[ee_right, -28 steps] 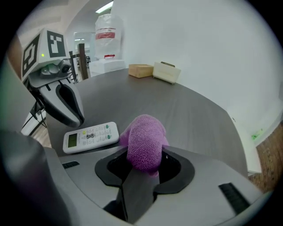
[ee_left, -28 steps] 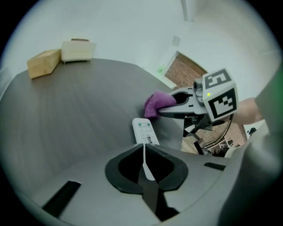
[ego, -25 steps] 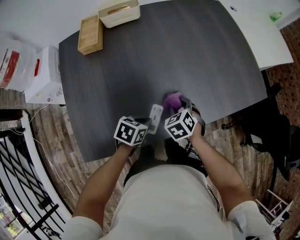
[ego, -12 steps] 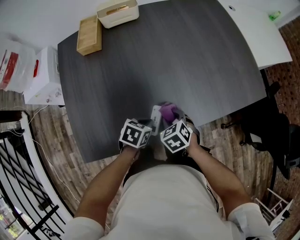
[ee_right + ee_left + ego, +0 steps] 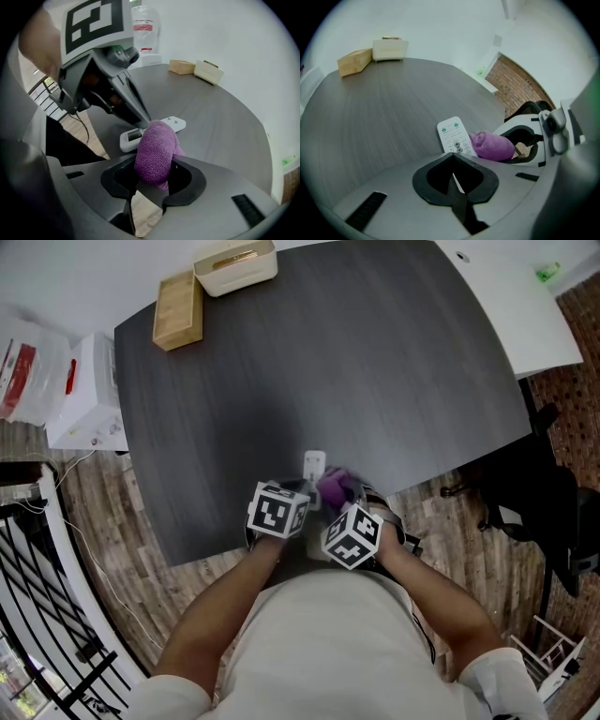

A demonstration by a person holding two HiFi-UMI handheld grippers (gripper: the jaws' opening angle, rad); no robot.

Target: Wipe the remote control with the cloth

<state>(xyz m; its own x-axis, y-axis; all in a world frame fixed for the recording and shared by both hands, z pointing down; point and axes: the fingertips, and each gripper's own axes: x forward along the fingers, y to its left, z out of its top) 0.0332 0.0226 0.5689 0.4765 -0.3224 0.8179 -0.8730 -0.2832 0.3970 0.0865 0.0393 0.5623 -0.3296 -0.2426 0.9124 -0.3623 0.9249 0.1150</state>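
Head view: cloth against remote, near table edge.

Logged white remote control (image 5: 314, 463) lying flat, buttons up, on dark grey table (image 5: 375, 352), close to near edge and pointing away from person. Left gripper view: noted left gripper (image 5: 453, 158) clenched fully, jaws together, tips down on remote's near end, only a white sliver visible in the gap. Right gripper view: noted right gripper (image 5: 153, 176) grasping rolled purple cloth (image 5: 154, 150), wad bulging past jaws and lying against remote's right edge. Seen from above: 2 marker cubes side by side, almost touching. Also noted wooden block (image 5: 180, 310) and cream box (image 5: 236, 265) together at far left corner, well apart from remote.
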